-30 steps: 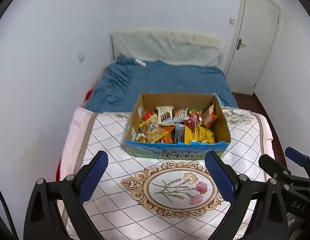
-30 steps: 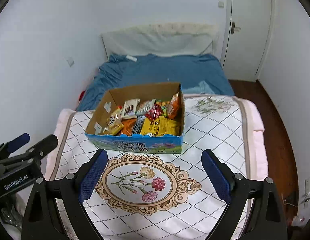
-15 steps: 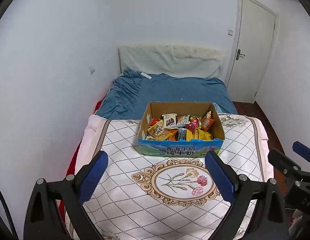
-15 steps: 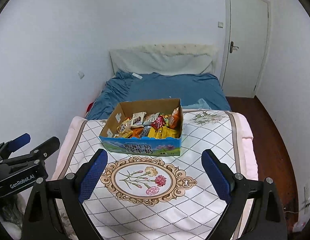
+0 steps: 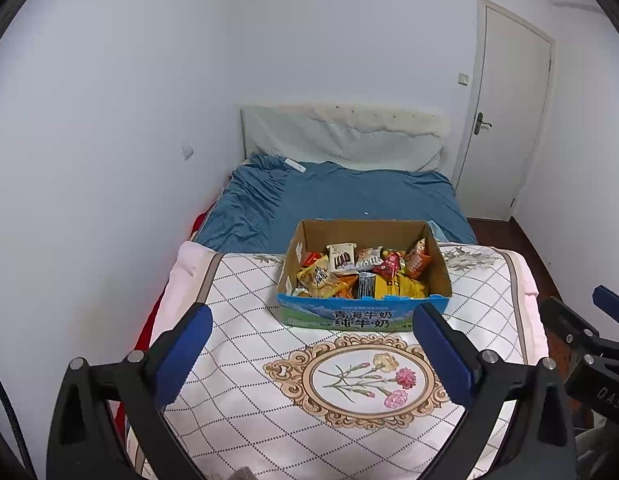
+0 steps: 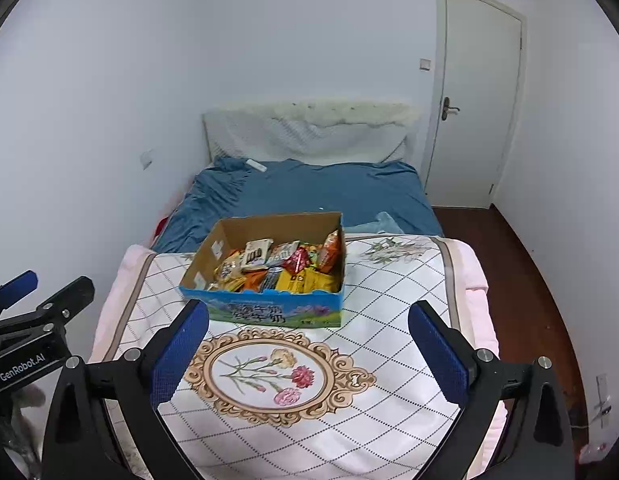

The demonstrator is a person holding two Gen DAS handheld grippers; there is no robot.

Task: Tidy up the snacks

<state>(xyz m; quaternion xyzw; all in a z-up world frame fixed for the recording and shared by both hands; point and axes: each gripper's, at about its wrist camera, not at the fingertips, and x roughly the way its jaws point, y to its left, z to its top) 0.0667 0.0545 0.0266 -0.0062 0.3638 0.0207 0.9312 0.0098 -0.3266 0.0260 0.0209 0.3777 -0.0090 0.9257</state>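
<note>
An open cardboard box [image 5: 361, 316] with a blue printed front stands on a patterned quilt [image 5: 237, 392] and holds several mixed snack packets [image 5: 361, 276]. My left gripper [image 5: 311, 309] hangs open a little short of the box, above the quilt, with nothing between its blue pads. In the right wrist view the same box [image 6: 269, 312] and snacks [image 6: 277, 268] lie ahead, slightly to the left. My right gripper [image 6: 308, 307] is wide and its jaws are opening, with nothing between them. Each gripper shows at the edge of the other's view: right gripper [image 5: 575, 300], left gripper [image 6: 57, 282].
The quilt carries a flower medallion [image 6: 269, 376] just in front of the box. Behind lie a blue bed sheet [image 5: 341, 196] and a pale headboard [image 5: 341, 136]. A wall runs close on the left; a shut door [image 6: 477, 92] and a dark wood floor [image 6: 521, 280] are on the right.
Both grippers have drawn back and up from the box, which now looks smaller and farther away. More of the bed, the walls and the door shows.
</note>
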